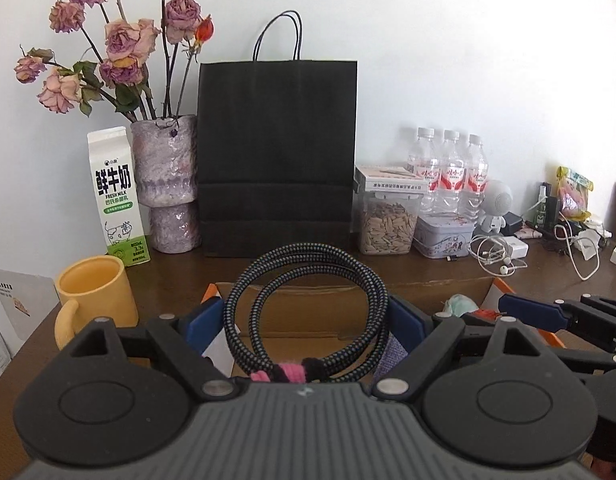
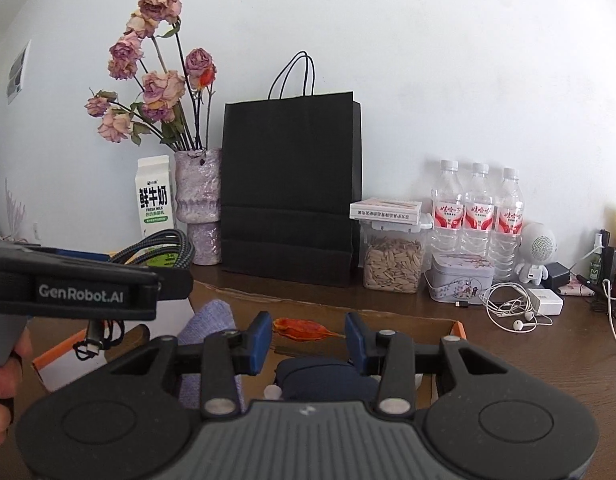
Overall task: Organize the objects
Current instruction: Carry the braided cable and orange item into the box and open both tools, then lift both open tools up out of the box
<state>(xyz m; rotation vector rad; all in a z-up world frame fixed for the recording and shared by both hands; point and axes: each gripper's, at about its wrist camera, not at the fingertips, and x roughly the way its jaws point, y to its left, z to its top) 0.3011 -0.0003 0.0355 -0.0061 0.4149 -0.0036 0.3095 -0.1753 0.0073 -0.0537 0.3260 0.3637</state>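
Two grippers hang over the cardboard box (image 1: pixel 308 304): my left gripper (image 1: pixel 308 320) grasps the coiled braided cable (image 1: pixel 308 312) across its width, my right gripper (image 2: pixel 308 340) half-spread, empty. Springy loops could slip free; beyond, the yellow mug (image 1: pixel 94 292) and black bag (image 1: pixel 278 152) risk a knock.

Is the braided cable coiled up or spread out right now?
Coiled. The braided cable forms round loops bound by a pink and black tie, and the left gripper holds it above the cardboard box.
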